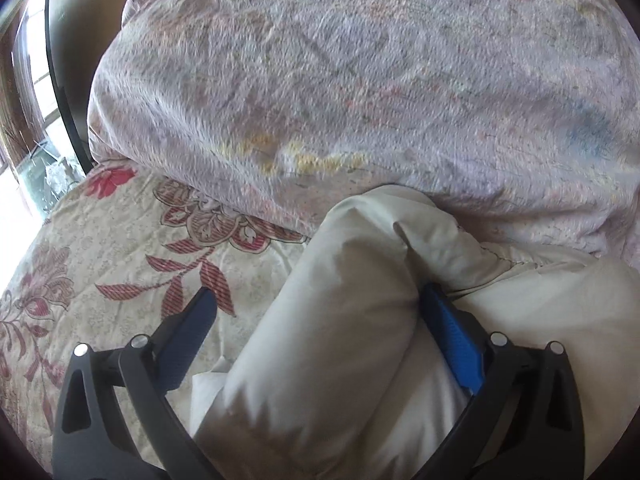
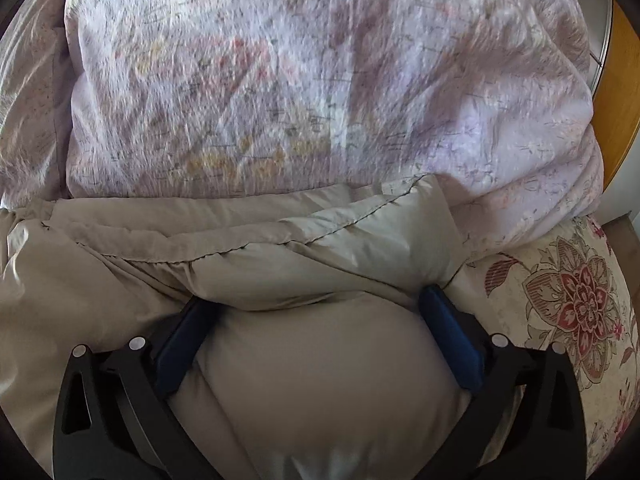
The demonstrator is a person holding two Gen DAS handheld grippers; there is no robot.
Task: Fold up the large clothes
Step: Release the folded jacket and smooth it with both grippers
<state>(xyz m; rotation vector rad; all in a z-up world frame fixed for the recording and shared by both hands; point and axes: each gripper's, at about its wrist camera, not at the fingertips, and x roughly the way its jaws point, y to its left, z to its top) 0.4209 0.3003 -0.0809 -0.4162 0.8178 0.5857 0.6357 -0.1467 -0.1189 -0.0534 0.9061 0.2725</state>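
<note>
A puffy beige padded garment point(image 1: 344, 320) lies on a floral bedsheet point(image 1: 100, 240). My left gripper point(image 1: 316, 296) is wide open, and a thick roll of the beige garment bulges up between its blue fingers point(image 1: 452, 340). In the right wrist view the same beige garment point(image 2: 320, 360) fills the gap of my right gripper point(image 2: 316, 296), which is also wide open, with its blue fingers point(image 2: 448, 332) pressed against the padding on both sides. A stitched hem point(image 2: 240, 244) of the garment runs across just beyond the fingertips.
A large pale lilac patterned quilt point(image 1: 360, 80) is heaped just behind the garment, and it also fills the far side of the right wrist view point(image 2: 300, 80). A window point(image 1: 36, 80) is at far left. A wooden bed frame point(image 2: 616, 92) is at far right.
</note>
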